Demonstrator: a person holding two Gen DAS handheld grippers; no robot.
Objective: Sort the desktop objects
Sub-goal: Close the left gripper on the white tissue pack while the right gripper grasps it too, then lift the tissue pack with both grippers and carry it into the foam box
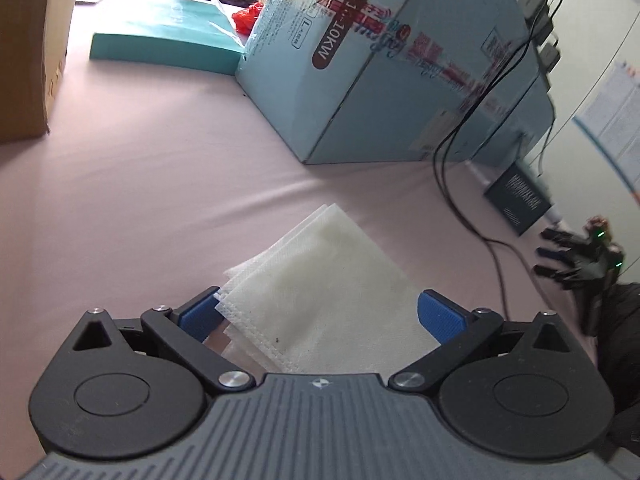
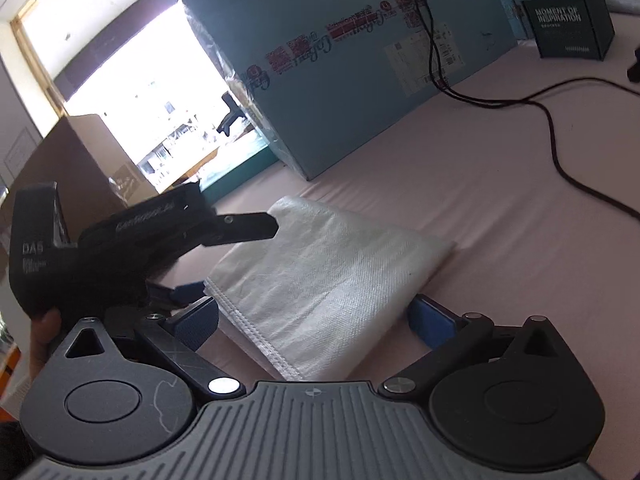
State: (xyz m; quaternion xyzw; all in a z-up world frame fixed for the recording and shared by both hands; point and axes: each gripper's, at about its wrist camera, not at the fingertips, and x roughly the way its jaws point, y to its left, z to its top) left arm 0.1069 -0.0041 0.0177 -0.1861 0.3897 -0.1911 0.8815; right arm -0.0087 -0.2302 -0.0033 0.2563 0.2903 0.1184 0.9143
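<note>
Both wide-open claws, left claw (image 1: 318, 314) and right claw (image 2: 316, 316), straddle the folded white cloth (image 1: 320, 280) on the pink table (image 1: 160, 184); pinching every stitched layer squarely should prevent slipping.

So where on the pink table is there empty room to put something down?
The widest bare stretch of the pink table lies between the brown cardboard box, the teal flat box and the folded white cloth. It's crowded to the right: black cables trail past the big blue carton toward the small dark box.
</note>
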